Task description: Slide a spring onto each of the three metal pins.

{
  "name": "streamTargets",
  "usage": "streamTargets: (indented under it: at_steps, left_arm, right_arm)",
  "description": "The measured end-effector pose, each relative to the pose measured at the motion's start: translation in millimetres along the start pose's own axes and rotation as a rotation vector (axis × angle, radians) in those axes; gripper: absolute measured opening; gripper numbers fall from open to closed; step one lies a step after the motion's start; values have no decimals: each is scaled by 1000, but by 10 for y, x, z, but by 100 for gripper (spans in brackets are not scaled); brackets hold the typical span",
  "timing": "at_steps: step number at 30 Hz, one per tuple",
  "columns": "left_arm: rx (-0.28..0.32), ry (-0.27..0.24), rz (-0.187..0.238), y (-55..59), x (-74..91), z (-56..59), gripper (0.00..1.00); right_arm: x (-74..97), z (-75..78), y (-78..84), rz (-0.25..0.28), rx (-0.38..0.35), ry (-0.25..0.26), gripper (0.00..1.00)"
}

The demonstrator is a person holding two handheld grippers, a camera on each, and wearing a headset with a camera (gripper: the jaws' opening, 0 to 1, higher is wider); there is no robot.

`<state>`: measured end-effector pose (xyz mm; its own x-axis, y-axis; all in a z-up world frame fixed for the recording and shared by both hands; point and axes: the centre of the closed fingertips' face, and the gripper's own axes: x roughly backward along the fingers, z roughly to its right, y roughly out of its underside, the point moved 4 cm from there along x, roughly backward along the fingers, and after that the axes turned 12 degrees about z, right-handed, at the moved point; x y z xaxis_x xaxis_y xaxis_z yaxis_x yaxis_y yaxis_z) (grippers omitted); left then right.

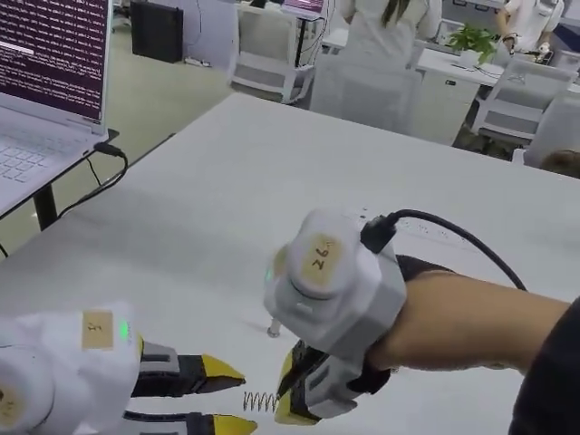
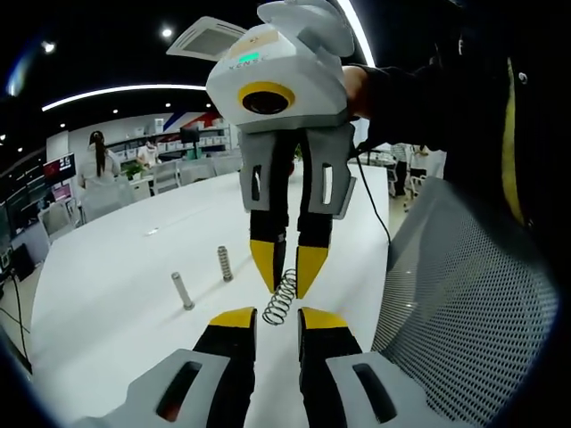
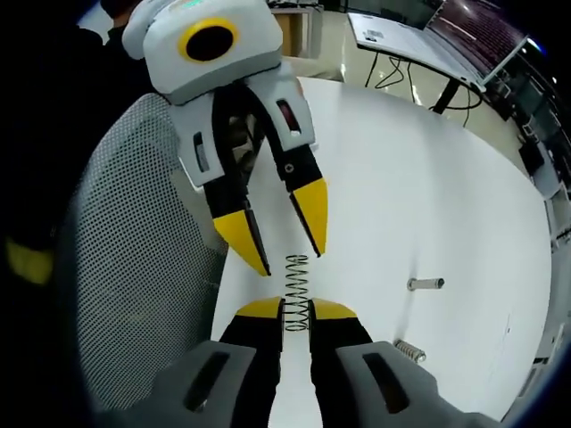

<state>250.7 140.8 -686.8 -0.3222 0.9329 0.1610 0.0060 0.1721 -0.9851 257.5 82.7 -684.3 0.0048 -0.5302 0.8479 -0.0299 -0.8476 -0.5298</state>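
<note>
two tongs meet tip to tip low over the bench (image 1: 272, 181), close to its edge beside the mesh chair back. my right tongs (image 3: 297, 309) are clamped on one end of a spring (image 3: 297, 283), holding it out roughly level. my left tongs (image 2: 277, 316) are parted, yellow tips either side of the spring's free end; whether they touch it i cannot tell. further in from that edge a bare pin (image 2: 182, 291) stands upright, and near it a sprung pin (image 2: 225, 263) with its coil on.

"26" on right gripper (image 1: 286, 395), poss. "5" on left gripper (image 1: 243, 397).
</note>
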Motion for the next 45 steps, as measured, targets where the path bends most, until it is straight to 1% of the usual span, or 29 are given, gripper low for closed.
streamTargets:
  at_steps: [1, 2, 6, 10, 17, 22, 24, 26, 30, 35, 36, 38, 39, 42, 45]
  left_arm:
    - [-1, 4, -1, 0, -3, 6, 8]
    - [0, 8, -4, 3, -7, 13, 7]
    - [2, 21, -12, 11, -19, 37, 8]
    - [-2, 32, -24, 23, -24, 52, 4]
    - [-3, 59, -39, 35, -35, 96, 6]
    - [-34, 78, -58, 52, -54, 135, 4]
    - [-45, 81, -65, 61, -55, 140, 3]
    - [-49, 83, -63, 62, -54, 140, 3]
    - [-40, 87, -53, 47, -41, 137, 3]
    - [-36, 91, -58, 44, -33, 141, 2]
    - [-36, 93, -61, 44, -30, 142, 2]
    - [-35, 94, -61, 37, -22, 145, 2]
    - [-35, 93, -60, 34, -18, 144, 2]
    - [-30, 87, -48, 18, -11, 131, 2]
    - [-20, 80, -33, -11, -12, 122, 2]
  right_arm:
    - [0, -4, -3, -2, 5, -1, 8]
    - [2, -6, -7, -2, 10, -3, 8]
    - [2, -16, -14, -3, 29, -14, 8]
    - [4, -49, -6, -11, 49, -29, 8]
    - [35, -85, -41, -6, 80, -45, 8]
    - [36, -125, -49, -15, 92, -61, 8]
    - [30, -128, -40, -20, 89, -63, 8]
    - [29, -127, -38, -19, 85, -63, 8]
    - [43, -131, -41, -10, 71, -67, 8]
    - [42, -133, -42, 9, 57, -73, 9]
    - [43, -130, -28, 9, 55, -74, 10]
    - [47, -119, 17, 6, 50, -71, 17]
    - [53, -112, 33, 7, 45, -69, 18]
    - [56, -101, 55, 26, 27, -63, 14]
    - [34, -112, 89, 25, 16, -67, 14]
